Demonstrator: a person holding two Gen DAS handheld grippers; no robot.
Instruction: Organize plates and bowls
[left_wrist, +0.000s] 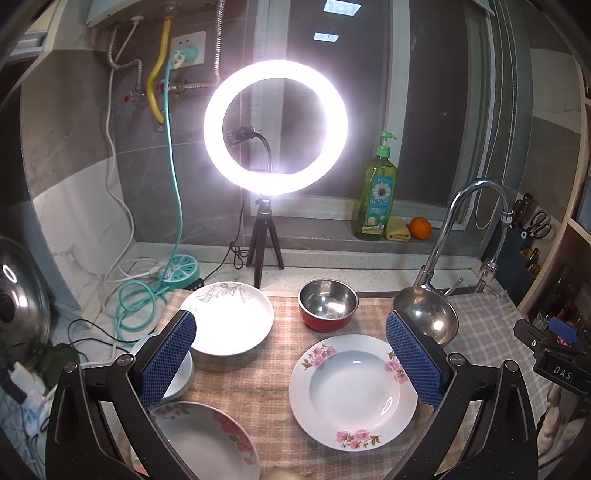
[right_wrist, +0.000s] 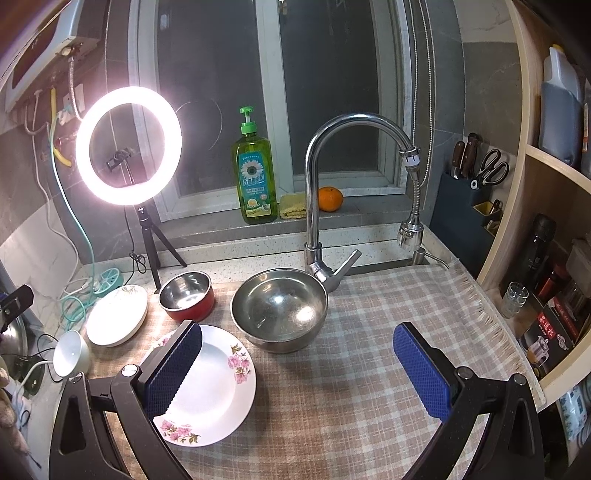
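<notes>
A checked cloth (left_wrist: 258, 384) covered the counter and carried all the dishes. At twelve o'clock from the cloth a lit ring light (left_wrist: 275, 127) stood on a small tripod, and a curved tap (right_wrist: 354, 155) rose at one o'clock beside the window sill.

The left gripper (left_wrist: 291, 362) hung above the cloth with its blue fingers (left_wrist: 168, 360) spread wide and nothing between them. The right gripper (right_wrist: 299, 373) hovered likewise, fingers far apart and empty, over bare cloth.

The largest dish, a pink-flowered plate (left_wrist: 352, 391), lay flat at five o'clock in the left wrist view, under the right finger of the left gripper. A white plate with a leaf pattern (left_wrist: 229, 317) sat at eleven o'clock from it, well apart. A second flowered plate (left_wrist: 203, 439) showed at seven o'clock, partly cut off by the picture's edge. A large steel bowl (right_wrist: 279, 310) stood at one o'clock from the pink-flowered plate, just beside its rim; whether they touched could not be told. A red bowl with a steel lining (right_wrist: 186, 295) sat at nine o'clock from the steel bowl, near it. A small white bowl (right_wrist: 72, 354) rested at the cloth's left edge.

On the sill stood a green soap bottle (right_wrist: 255, 177), a yellow cloth (right_wrist: 292, 206) and an orange (right_wrist: 330, 198).
</notes>
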